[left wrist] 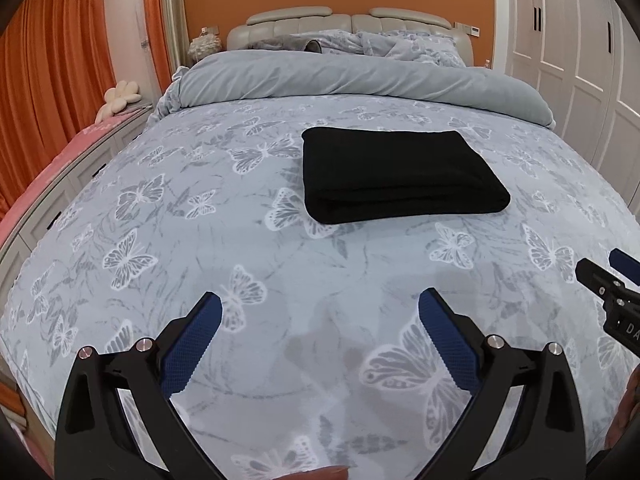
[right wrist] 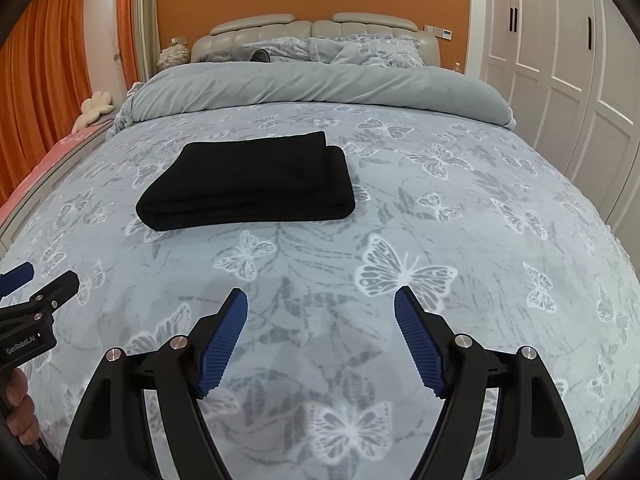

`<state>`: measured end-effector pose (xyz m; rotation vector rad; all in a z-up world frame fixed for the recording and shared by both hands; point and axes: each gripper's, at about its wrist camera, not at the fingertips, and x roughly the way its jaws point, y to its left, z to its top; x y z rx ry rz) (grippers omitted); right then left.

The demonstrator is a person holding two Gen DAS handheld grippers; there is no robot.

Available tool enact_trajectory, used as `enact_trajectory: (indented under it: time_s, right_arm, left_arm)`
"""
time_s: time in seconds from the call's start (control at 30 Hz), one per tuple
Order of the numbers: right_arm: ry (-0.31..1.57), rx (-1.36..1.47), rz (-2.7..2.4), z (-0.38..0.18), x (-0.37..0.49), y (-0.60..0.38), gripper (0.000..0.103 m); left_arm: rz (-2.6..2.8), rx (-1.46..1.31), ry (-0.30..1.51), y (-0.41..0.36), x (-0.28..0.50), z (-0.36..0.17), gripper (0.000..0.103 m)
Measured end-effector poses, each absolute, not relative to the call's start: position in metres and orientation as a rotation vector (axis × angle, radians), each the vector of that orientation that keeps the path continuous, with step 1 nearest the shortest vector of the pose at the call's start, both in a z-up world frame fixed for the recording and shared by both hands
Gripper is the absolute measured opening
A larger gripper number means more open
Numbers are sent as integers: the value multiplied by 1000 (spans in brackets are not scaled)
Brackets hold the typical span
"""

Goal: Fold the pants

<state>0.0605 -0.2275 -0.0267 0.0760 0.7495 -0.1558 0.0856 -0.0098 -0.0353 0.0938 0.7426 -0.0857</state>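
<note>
The black pants lie folded into a neat rectangle on the butterfly-patterned bedspread, in the middle of the bed. They also show in the right wrist view. My left gripper is open and empty, held above the bedspread well short of the pants. My right gripper is open and empty too, at the same distance, to the right of the left one. The right gripper's tips show at the right edge of the left wrist view; the left gripper's tips show at the left edge of the right wrist view.
A rolled grey duvet lies across the bed behind the pants, with pillows and a padded headboard beyond. Orange curtains and a low pink-topped cabinet stand at left. White wardrobe doors stand at right.
</note>
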Motion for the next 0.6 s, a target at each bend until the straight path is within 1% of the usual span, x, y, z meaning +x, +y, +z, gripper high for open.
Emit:
enact_trajectory:
  time_s: [0.6]
  right_arm:
    - [761,126,-167,-27,59,-235,74]
  left_arm:
    - [-103,106,756,-34,86,-39,97]
